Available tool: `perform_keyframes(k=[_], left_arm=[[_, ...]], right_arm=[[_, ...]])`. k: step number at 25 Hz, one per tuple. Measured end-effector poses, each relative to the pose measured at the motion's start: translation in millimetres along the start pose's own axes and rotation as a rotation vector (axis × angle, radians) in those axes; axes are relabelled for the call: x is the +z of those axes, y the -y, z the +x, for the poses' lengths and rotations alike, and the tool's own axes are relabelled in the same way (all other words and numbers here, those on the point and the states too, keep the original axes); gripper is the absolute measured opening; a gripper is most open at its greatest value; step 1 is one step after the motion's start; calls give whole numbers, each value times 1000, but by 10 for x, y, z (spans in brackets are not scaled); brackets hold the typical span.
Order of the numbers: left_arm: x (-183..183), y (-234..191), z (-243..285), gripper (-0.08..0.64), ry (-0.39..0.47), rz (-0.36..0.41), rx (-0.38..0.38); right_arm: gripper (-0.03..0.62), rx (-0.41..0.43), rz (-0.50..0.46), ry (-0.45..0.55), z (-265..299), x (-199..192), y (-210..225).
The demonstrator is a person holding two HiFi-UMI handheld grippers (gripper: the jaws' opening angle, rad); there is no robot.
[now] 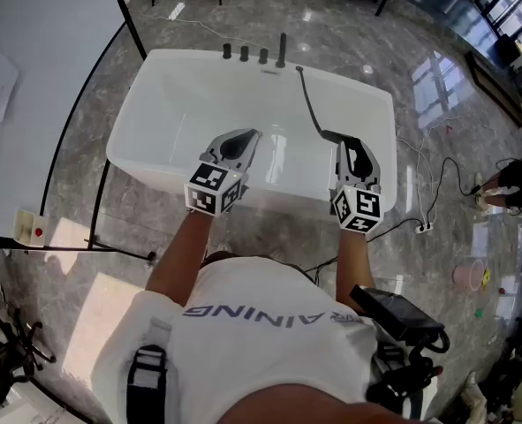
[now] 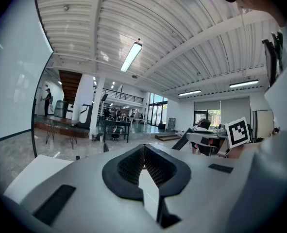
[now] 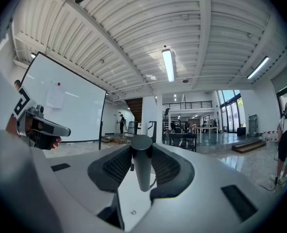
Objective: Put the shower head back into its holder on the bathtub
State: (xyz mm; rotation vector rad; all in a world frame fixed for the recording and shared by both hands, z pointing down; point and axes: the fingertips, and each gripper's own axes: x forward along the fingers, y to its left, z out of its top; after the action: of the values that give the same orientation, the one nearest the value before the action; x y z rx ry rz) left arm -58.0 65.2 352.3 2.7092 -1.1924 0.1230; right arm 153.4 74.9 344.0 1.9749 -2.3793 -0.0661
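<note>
A white bathtub (image 1: pixel 181 95) stands in front of me, with black tap fittings (image 1: pixel 253 55) and a taller black post (image 1: pixel 282 49) on its far rim. A black hose (image 1: pixel 309 100) runs from that rim to the black shower head (image 1: pixel 340 137). My right gripper (image 1: pixel 350 147) is shut on it over the tub's near side. In the right gripper view its dark round handle (image 3: pixel 142 166) stands upright between the jaws of the right gripper (image 3: pixel 142 147). My left gripper (image 1: pixel 239 140) hovers beside it over the tub, and its jaws (image 2: pixel 144 149) meet with nothing between them.
A large whiteboard (image 1: pixel 31 87) on a stand is at the left. On the floor to the right lie a power strip with cables (image 1: pixel 424 228) and a pink bucket (image 1: pixel 468 275), and a person (image 1: pixel 512 184) crouches there. Black equipment (image 1: pixel 397 312) sits near my right side.
</note>
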Motion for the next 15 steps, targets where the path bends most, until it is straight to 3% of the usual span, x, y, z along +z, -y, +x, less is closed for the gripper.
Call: perform_keyframes(k=[15], left_arm=[[16, 105, 130, 14, -17, 2, -16]], right_arm=[[132, -5, 28, 7, -6, 26, 151]])
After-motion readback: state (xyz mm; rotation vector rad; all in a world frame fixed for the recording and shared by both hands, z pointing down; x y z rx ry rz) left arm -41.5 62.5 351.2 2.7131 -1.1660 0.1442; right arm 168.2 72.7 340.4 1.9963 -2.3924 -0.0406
